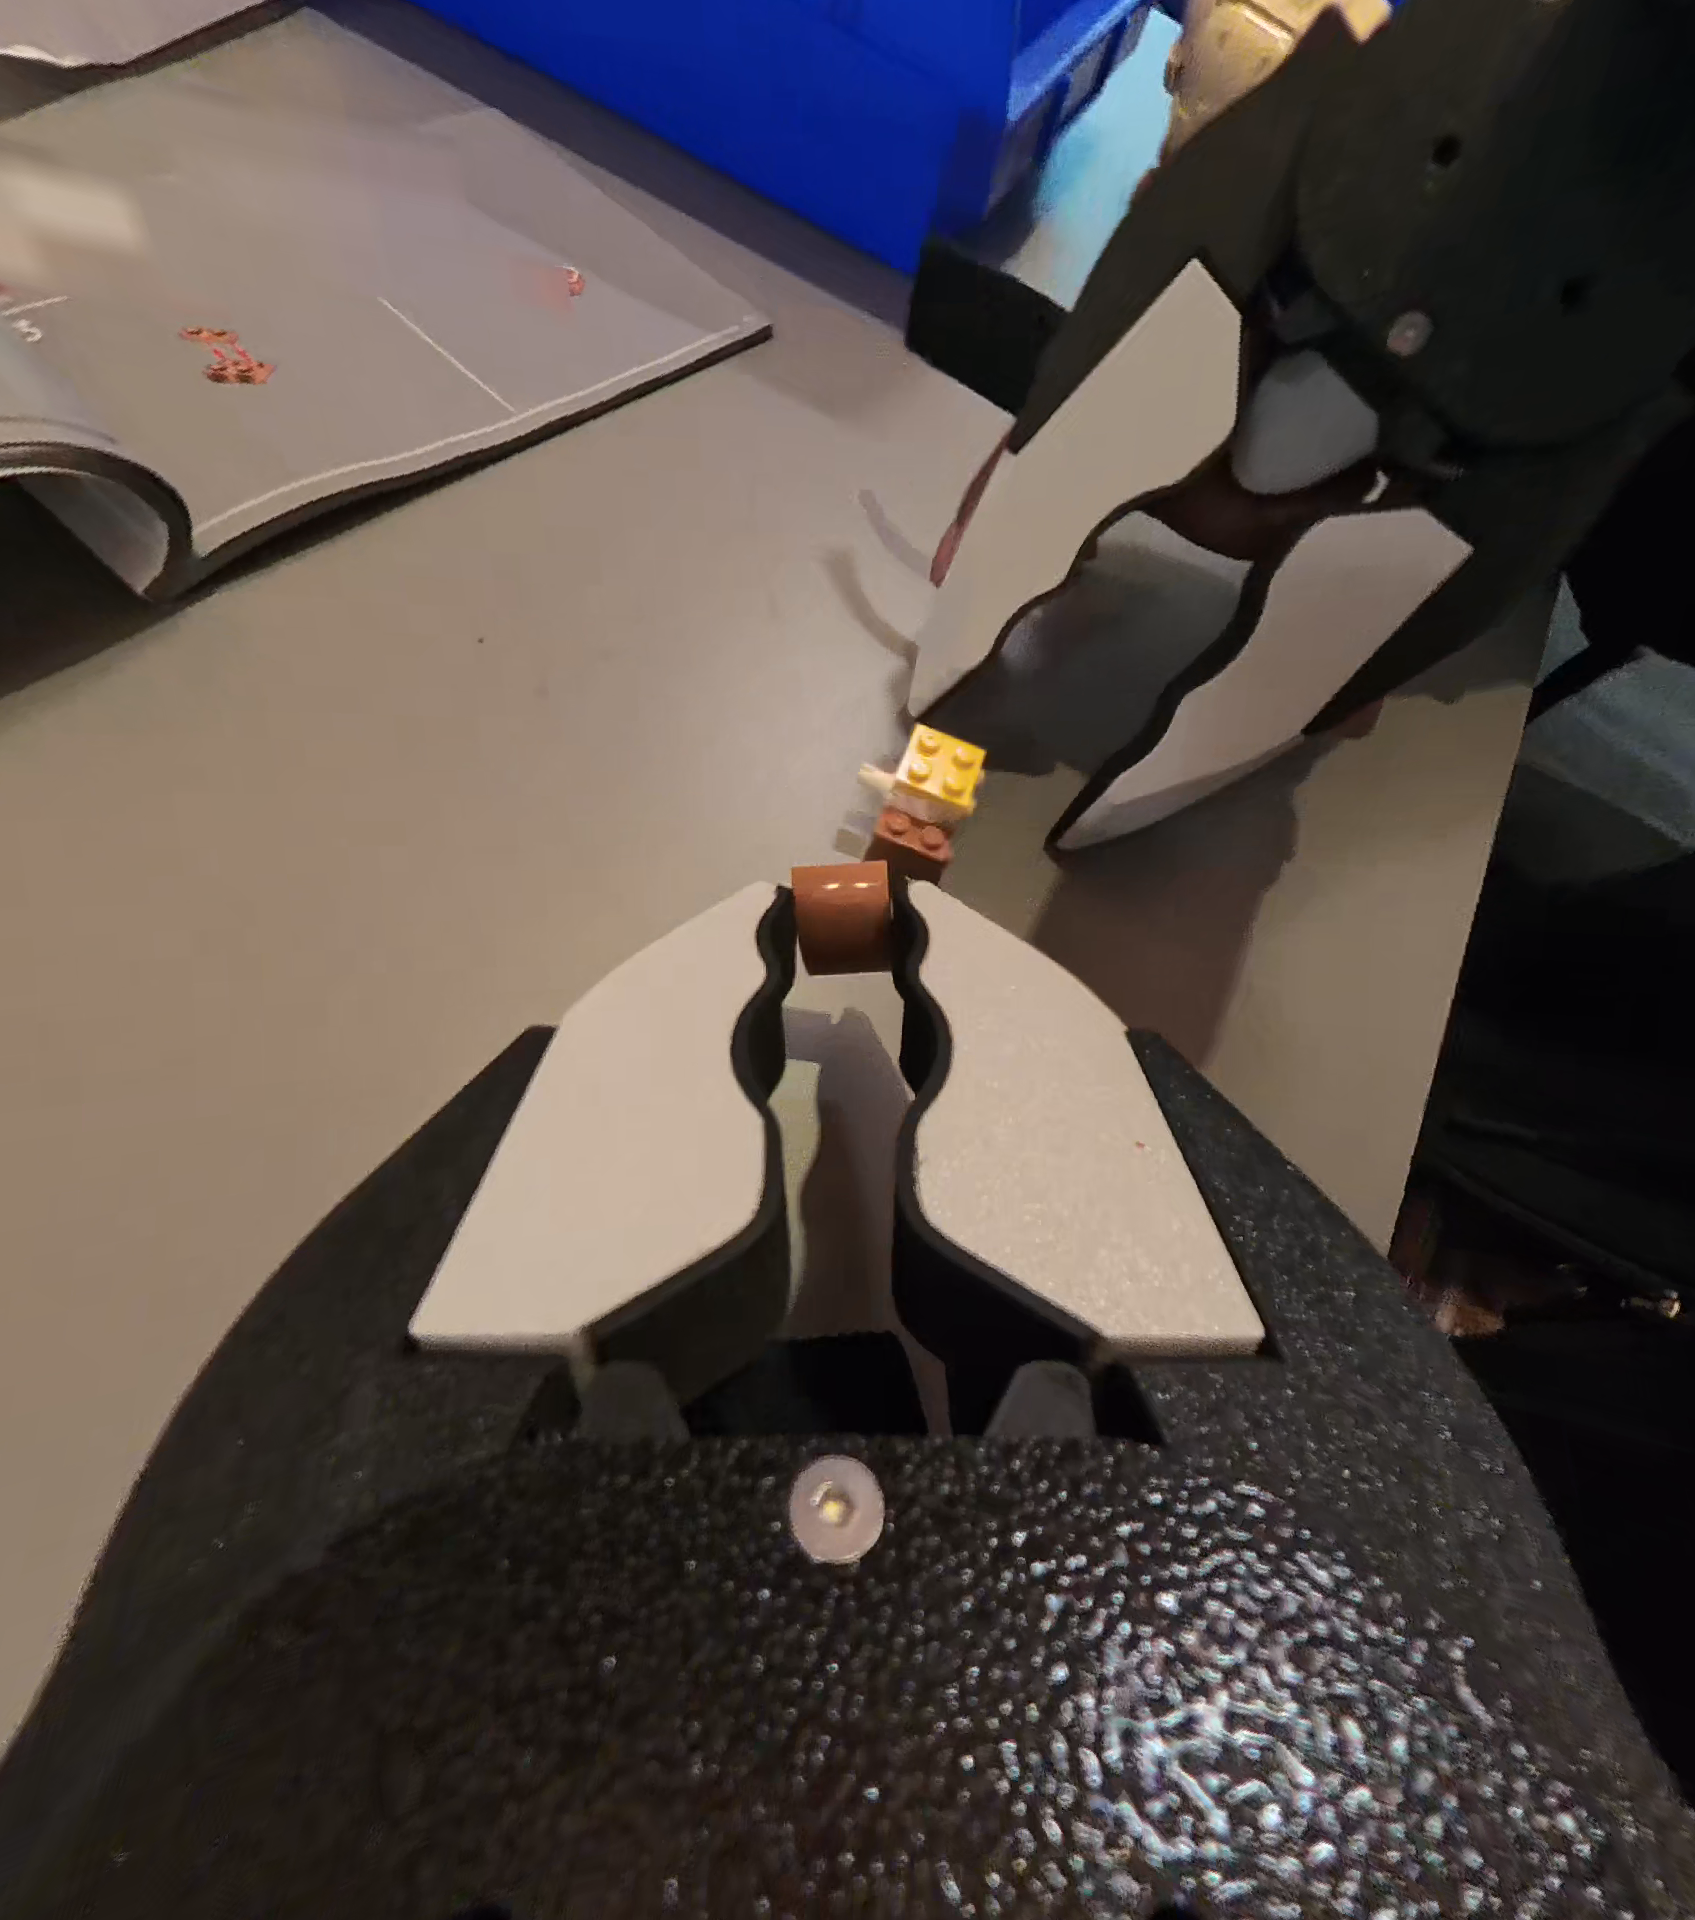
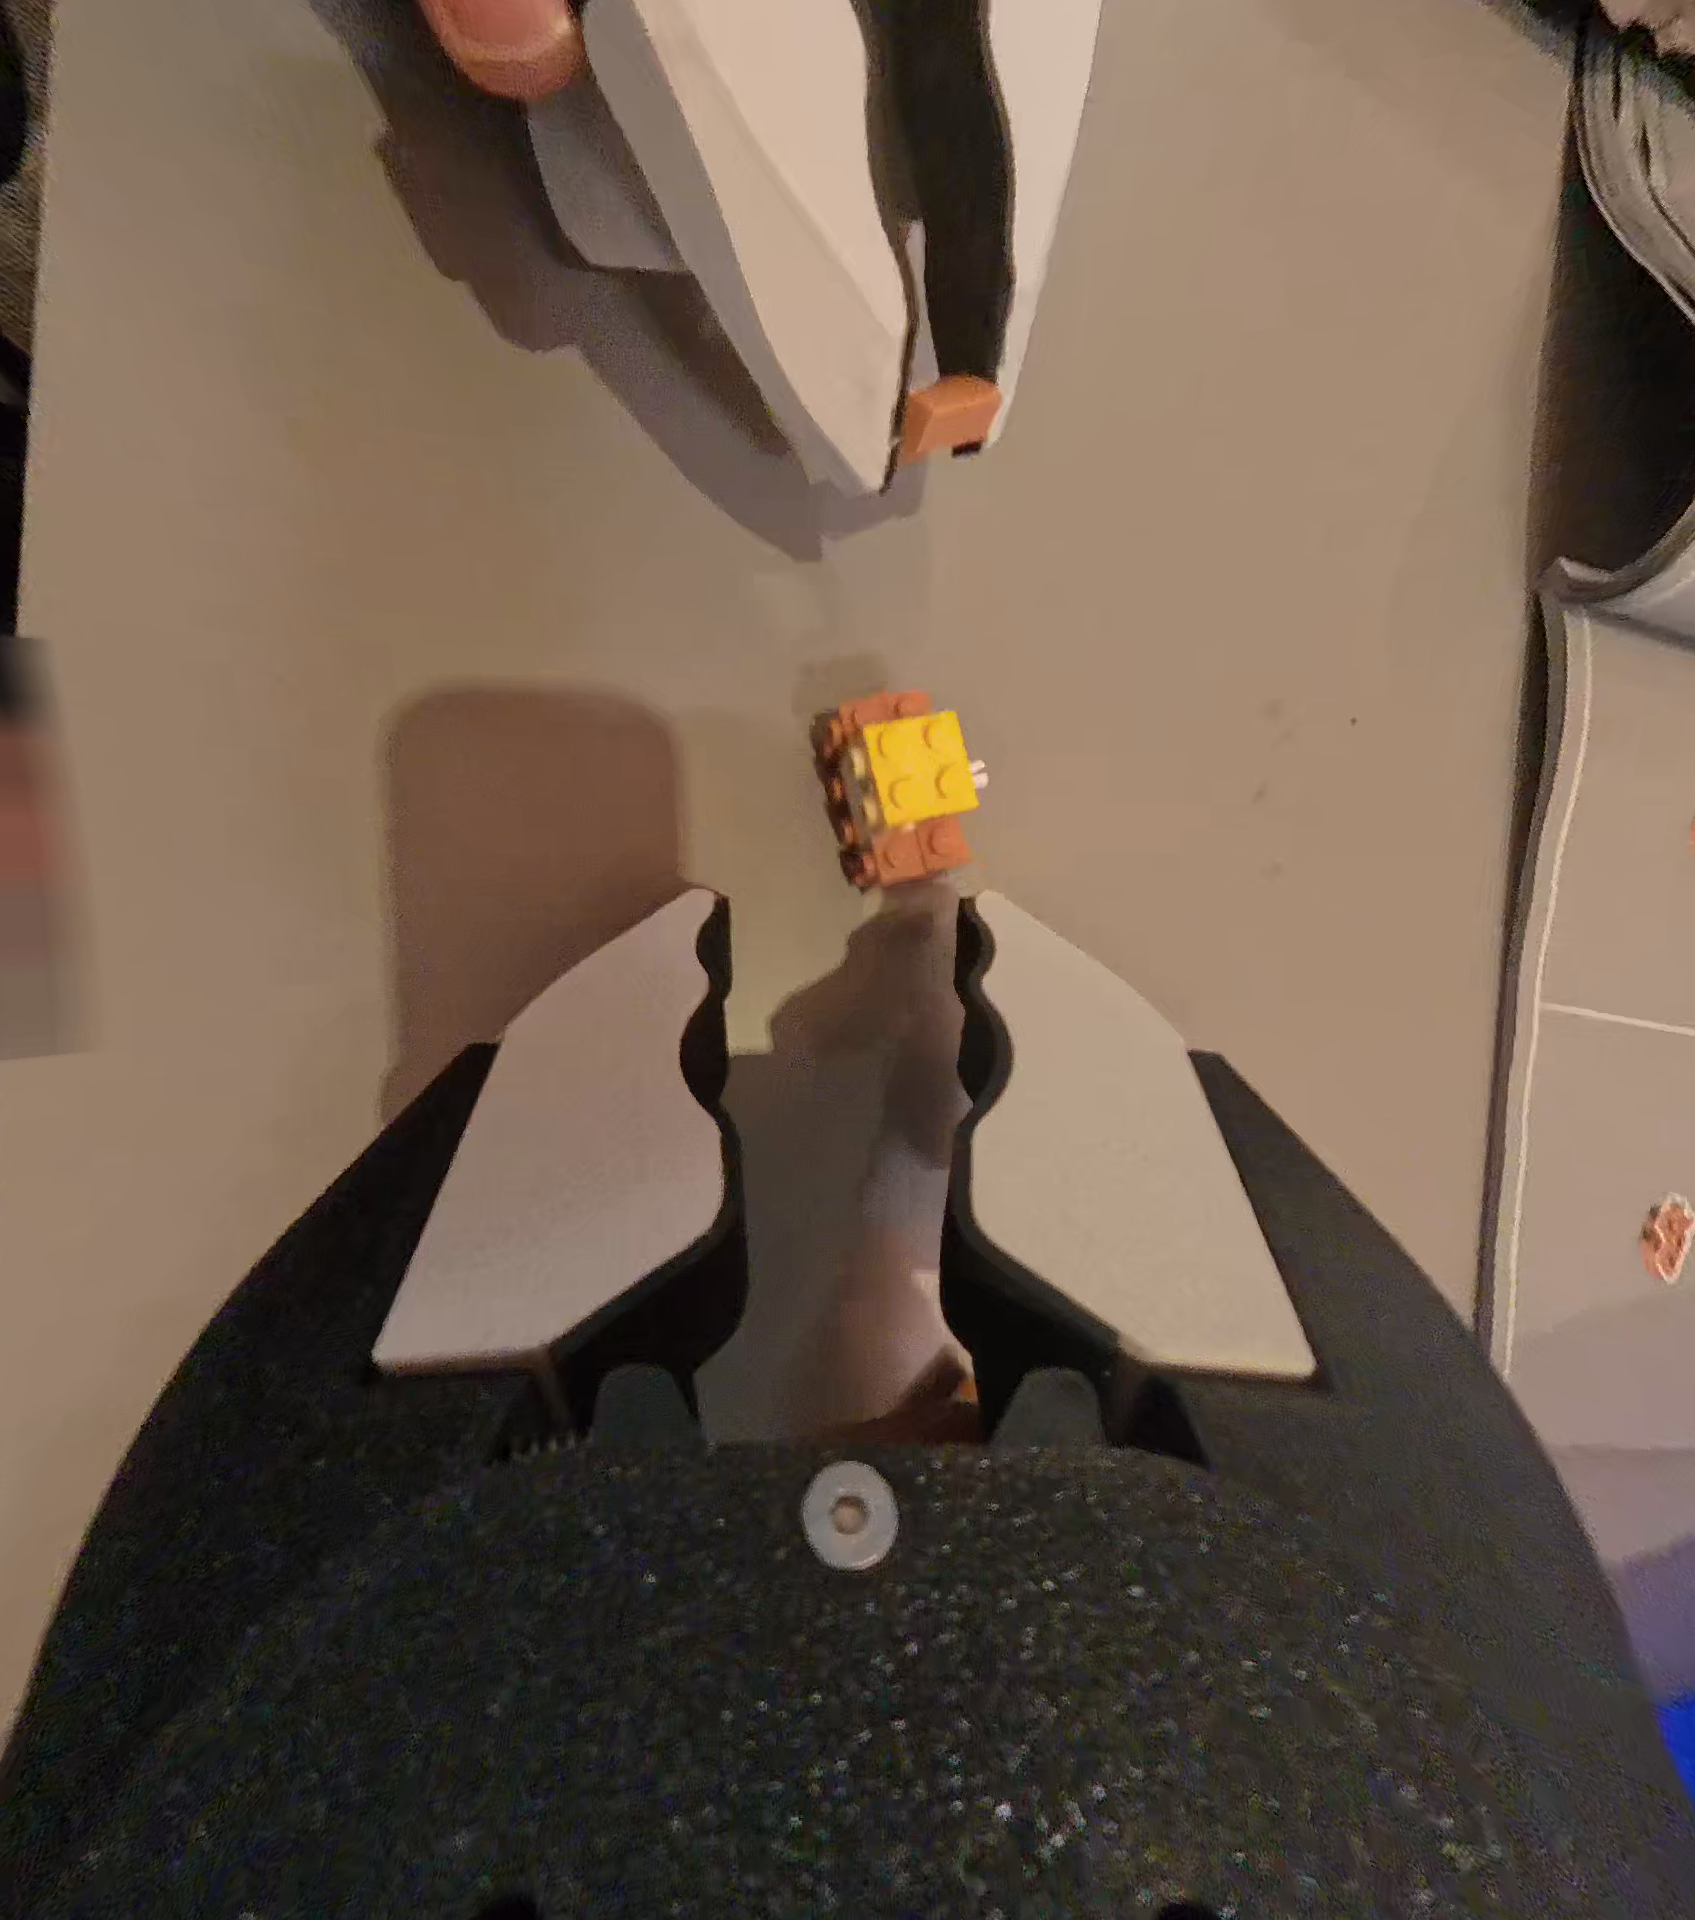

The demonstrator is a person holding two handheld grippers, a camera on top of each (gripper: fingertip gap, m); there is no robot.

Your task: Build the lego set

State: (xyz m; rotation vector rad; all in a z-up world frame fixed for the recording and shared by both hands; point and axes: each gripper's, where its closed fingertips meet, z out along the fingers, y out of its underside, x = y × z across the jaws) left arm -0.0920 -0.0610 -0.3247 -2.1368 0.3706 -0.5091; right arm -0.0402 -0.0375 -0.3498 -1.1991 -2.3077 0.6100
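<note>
Left gripper [image 1: 841, 914]: fingers clamped on a small brown curved brick [image 1: 841, 930], pinched at the tips so it juts forward.
Right gripper [image 2: 841, 914]: fingers apart, nothing between them.
Brick assembly [image 2: 910, 795]: yellow over brown, on the grey table [image 2: 303, 520], at 12 o'clock just beyond the right tips.
Booklet [image 1: 355, 343]: lies open at 10 o'clock in the left view.
Unclear: white peg on assembly; blue bin [image 1: 770, 104] cut off.

A brown curved brick [image 1: 841, 928] sits at frame centre; above it a yellow-topped brown brick stack [image 1: 926, 795]. Grey table [image 1: 407, 831], grey booklet [image 1: 303, 343] upper left, blue bin [image 1: 770, 114] at top.
</note>
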